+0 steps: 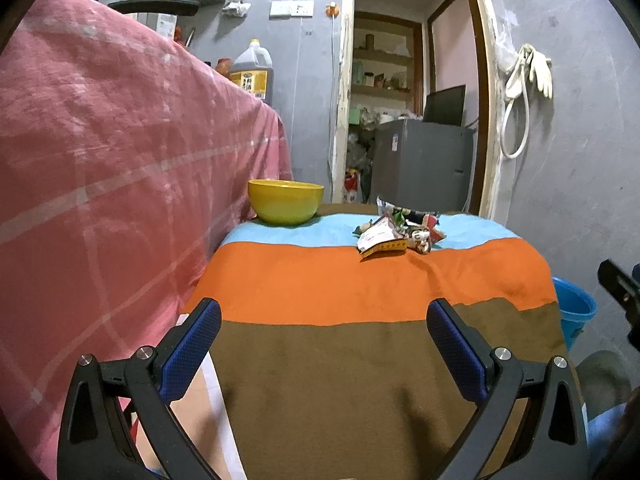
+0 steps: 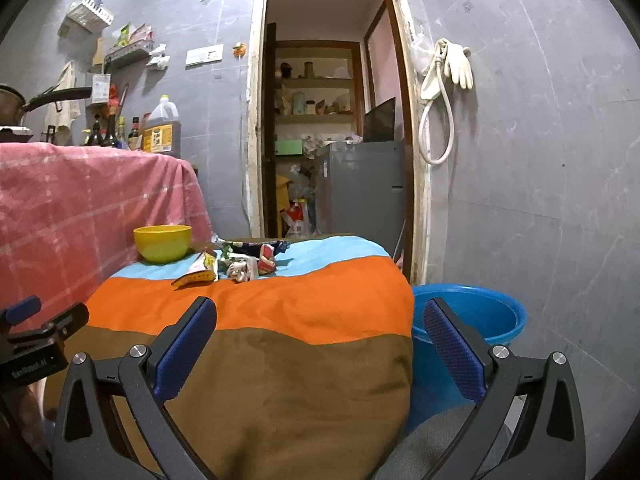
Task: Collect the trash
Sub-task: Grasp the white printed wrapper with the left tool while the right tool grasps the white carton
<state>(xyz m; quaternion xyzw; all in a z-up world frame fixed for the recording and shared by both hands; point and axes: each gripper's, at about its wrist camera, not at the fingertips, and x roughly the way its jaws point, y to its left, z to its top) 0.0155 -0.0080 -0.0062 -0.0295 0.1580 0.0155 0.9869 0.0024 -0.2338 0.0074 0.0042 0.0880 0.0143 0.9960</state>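
Observation:
A pile of crumpled snack wrappers (image 1: pixel 400 234) lies on the far part of the striped cloth, where the blue and orange bands meet; the right wrist view shows the same wrappers (image 2: pixel 236 264). A blue bucket (image 2: pixel 468 320) stands on the floor at the table's right side, and the left wrist view catches the bucket (image 1: pixel 574 306) at its right edge. My left gripper (image 1: pixel 324 316) is open over the near brown band, well short of the wrappers. My right gripper (image 2: pixel 320 316) is open too, above the table's near right corner, with nothing between its fingers.
A yellow bowl (image 1: pixel 285 202) sits at the far left of the striped table (image 1: pixel 328 284), against a taller surface draped in pink checked cloth (image 1: pixel 100 140). Behind is an open doorway with a grey fridge (image 2: pixel 362 184). A large oil jug (image 2: pixel 162 130) and bottles stand on the pink surface.

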